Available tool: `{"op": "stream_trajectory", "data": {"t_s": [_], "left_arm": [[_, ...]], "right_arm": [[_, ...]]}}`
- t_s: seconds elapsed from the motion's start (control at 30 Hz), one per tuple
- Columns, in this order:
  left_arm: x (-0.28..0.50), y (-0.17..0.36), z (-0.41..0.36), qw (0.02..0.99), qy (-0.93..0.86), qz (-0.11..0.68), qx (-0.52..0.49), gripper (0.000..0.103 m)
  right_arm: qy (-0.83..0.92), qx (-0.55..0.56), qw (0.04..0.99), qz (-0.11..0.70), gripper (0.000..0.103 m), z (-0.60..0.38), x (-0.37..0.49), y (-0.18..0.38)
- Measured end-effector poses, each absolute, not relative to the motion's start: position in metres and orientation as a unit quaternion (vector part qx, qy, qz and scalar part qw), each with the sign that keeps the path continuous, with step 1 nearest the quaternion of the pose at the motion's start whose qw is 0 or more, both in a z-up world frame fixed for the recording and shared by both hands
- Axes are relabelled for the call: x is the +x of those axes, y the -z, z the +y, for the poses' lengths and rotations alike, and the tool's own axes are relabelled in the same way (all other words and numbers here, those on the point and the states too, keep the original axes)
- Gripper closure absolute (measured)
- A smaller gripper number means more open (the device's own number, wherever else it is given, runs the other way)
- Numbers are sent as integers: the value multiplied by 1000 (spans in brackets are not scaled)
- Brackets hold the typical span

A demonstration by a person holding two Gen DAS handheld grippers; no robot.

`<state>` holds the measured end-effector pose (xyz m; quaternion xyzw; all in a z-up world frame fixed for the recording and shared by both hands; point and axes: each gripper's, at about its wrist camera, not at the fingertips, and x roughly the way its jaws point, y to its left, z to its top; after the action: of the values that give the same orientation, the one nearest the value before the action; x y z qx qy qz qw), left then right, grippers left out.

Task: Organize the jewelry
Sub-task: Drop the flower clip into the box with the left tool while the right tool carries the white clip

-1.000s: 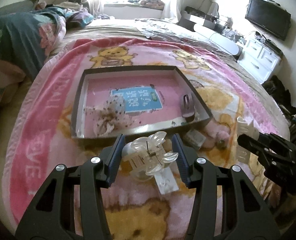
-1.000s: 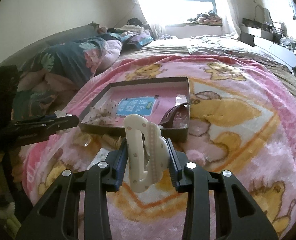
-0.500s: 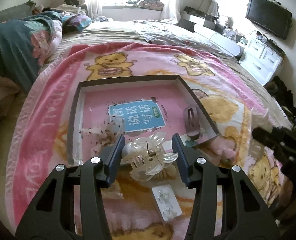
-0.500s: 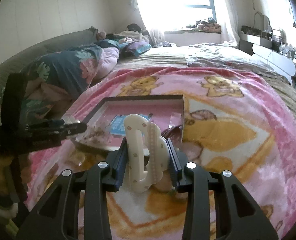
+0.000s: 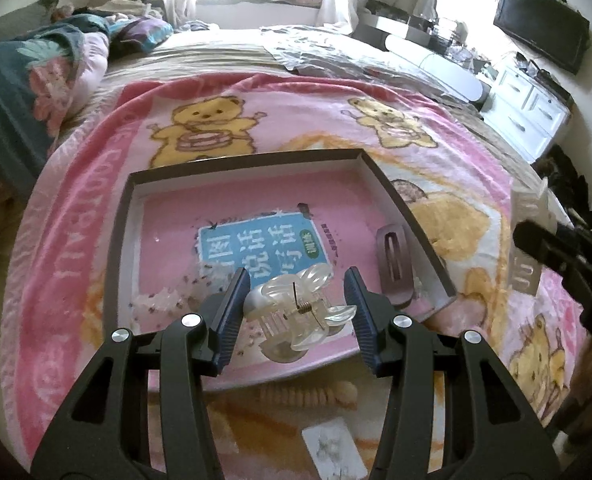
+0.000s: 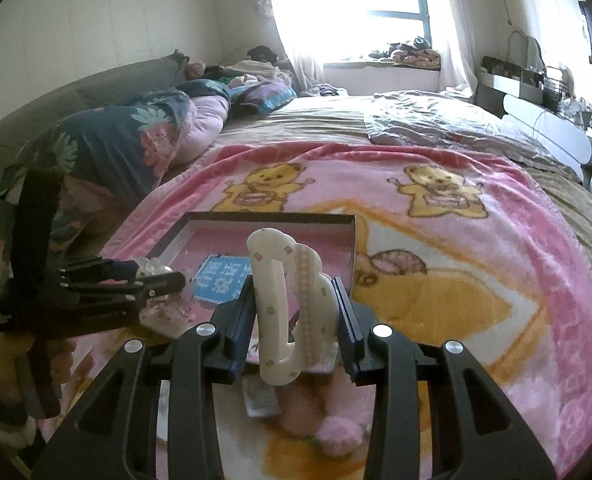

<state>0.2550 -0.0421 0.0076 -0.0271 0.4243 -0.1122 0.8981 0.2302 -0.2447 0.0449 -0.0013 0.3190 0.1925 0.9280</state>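
Note:
My left gripper [image 5: 296, 312] is shut on a clear flower-shaped claw clip [image 5: 296, 314] and holds it above the near part of the shallow dark-rimmed box [image 5: 239, 162] with a pink floor. In the box lie a brown hair clip [image 5: 393, 258] and a white speckled scrunchie [image 5: 163, 300]. My right gripper [image 6: 295, 312] is shut on a cream hair clip [image 6: 283, 304], upright, over the box's near right corner [image 6: 352, 240]. The right gripper shows at the right edge of the left wrist view [image 5: 564, 256]. The left gripper shows at the left of the right wrist view [image 6: 95, 292].
The box sits on a pink teddy-bear blanket [image 5: 336, 112] on a bed. A small white card [image 5: 334, 452] and a beige comb clip [image 5: 308, 394] lie on the blanket near me. A pink pom-pom item [image 6: 336, 432] lies below the right gripper. Pillows [image 6: 135, 140] lie at the left.
Both grippers have moved forward toward the box with their clips held. The left gripper's clip now hangs over the box's near part; the right one has risen and neared the box corner.

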Motion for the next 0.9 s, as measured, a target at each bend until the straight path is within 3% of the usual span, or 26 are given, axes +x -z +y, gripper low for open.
{"op": "stream_trajectory", "data": {"t_s": [0.9], "left_arm": [[318,50,-23,869,85,487,-40,62]], "right_arm": [[-236,-51,891,385,68,-201,277,27]]}}
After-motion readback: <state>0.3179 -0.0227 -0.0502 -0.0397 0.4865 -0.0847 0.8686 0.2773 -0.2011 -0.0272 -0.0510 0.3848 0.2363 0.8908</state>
